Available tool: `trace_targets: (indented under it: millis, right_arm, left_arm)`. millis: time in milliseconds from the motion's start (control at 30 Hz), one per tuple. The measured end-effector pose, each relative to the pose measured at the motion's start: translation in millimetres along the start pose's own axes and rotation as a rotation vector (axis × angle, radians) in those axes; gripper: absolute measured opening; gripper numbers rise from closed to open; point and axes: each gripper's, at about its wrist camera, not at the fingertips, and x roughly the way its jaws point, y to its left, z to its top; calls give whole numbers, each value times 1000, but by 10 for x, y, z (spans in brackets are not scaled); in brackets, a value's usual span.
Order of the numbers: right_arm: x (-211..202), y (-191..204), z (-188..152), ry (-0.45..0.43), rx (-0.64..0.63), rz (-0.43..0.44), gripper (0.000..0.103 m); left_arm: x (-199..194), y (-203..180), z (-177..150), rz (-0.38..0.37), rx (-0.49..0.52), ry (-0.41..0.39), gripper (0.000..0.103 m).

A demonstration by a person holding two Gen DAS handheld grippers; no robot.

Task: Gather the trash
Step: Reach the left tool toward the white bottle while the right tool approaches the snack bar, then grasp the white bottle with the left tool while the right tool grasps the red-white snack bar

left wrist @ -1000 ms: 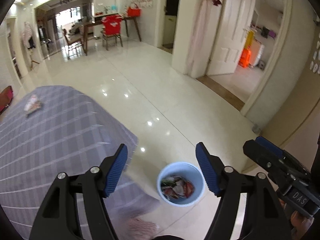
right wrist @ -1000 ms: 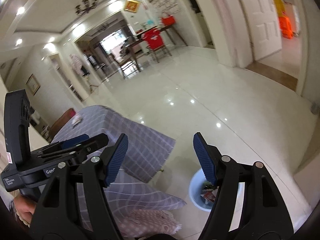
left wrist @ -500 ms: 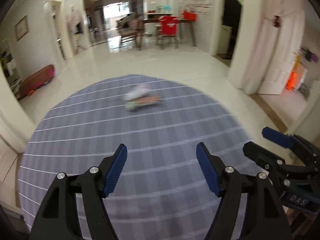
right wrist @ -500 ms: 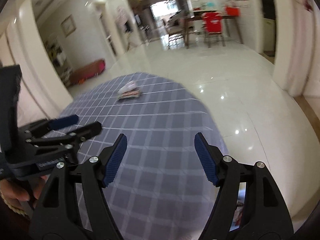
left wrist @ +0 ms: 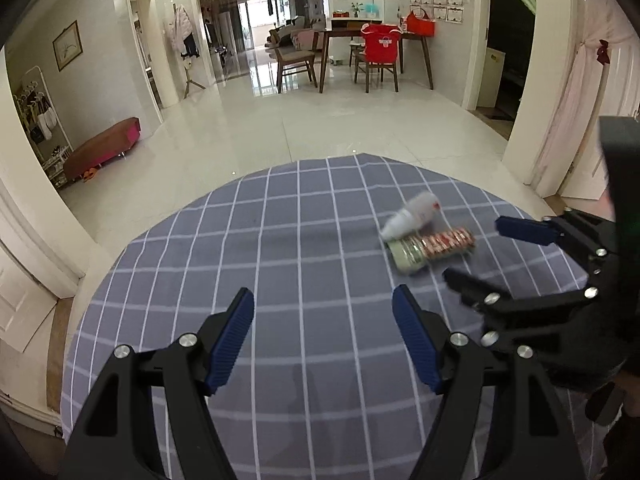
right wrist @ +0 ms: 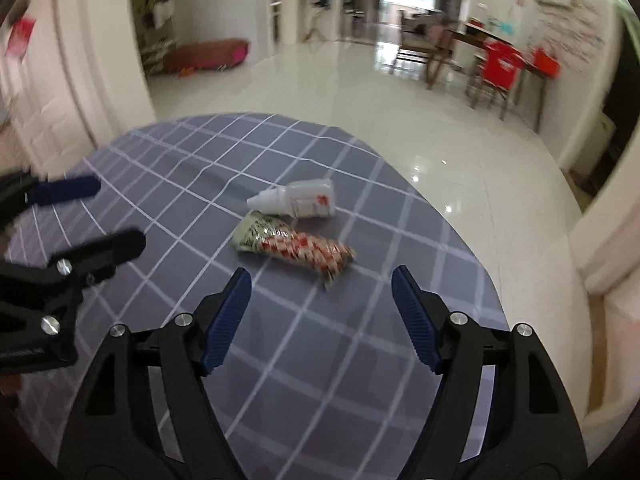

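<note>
A small white squeeze bottle (left wrist: 412, 214) (right wrist: 300, 200) lies on its side on the grey checked tablecloth (left wrist: 280, 260) (right wrist: 180, 168). Right beside it lies a crumpled red, white and green snack wrapper (left wrist: 434, 248) (right wrist: 294, 246). My left gripper (left wrist: 323, 296) (right wrist: 120, 212) hovers open over bare cloth, to the left of both pieces. My right gripper (right wrist: 321, 276) (left wrist: 472, 248) hangs just short of the wrapper. Its jaws are opening and nothing is between them.
The round table's edge drops to a glossy tiled floor just beyond the trash. Farther off are a red bench (left wrist: 102, 148) at the left wall and a dining table with chairs (left wrist: 360, 52). A white door frame (right wrist: 600, 280) stands to the right.
Both views swung away from the blue bin on the floor and over the table. The bottle and wrapper went from far and small to close in front of the right gripper.
</note>
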Motion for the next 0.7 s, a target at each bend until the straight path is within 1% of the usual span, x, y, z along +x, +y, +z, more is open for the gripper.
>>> trace_targets:
  millis: [133, 200, 233, 267, 300, 333, 367, 433, 533, 567, 633, 700]
  right_arm:
    - [169, 72, 94, 8, -104, 39, 72]
    - [199, 41, 127, 18, -108, 67, 72]
    - [215, 19, 141, 24, -106, 89, 68]
    - [218, 4, 141, 30, -107, 124, 53]
    - [209, -7, 135, 35, -105, 164, 46]
    - [181, -17, 117, 35, -111, 175, 31]
    - [154, -19, 89, 38, -118, 173, 26]
    - [77, -54, 20, 52, -106, 187, 23]
    - [-63, -154, -141, 72, -69, 181, 21]
    - [-98, -205, -184, 74, -54, 177, 21]
    - [-212, -349, -300, 70, -20, 136, 21]
    - [-251, -502, -364, 62, 34, 106, 21]
  left_arm:
    - [114, -8, 104, 5, 12, -8, 70]
    - [160, -16, 132, -3, 8, -1, 70]
    - [182, -28, 130, -9, 6, 1, 70]
    - [193, -49, 142, -16, 9, 2, 70]
    - [200, -74, 143, -18, 17, 1, 70]
    - [205, -105, 154, -20, 25, -2, 70]
    - [211, -143, 160, -25, 34, -4, 70]
    - [230, -215, 170, -46, 48, -4, 70]
    - [278, -322, 198, -64, 60, 2, 70]
    - [293, -366, 214, -91, 53, 5, 70]
    - [312, -424, 243, -121, 32, 5, 71]
    - [339, -487, 303, -134, 2, -1, 75]
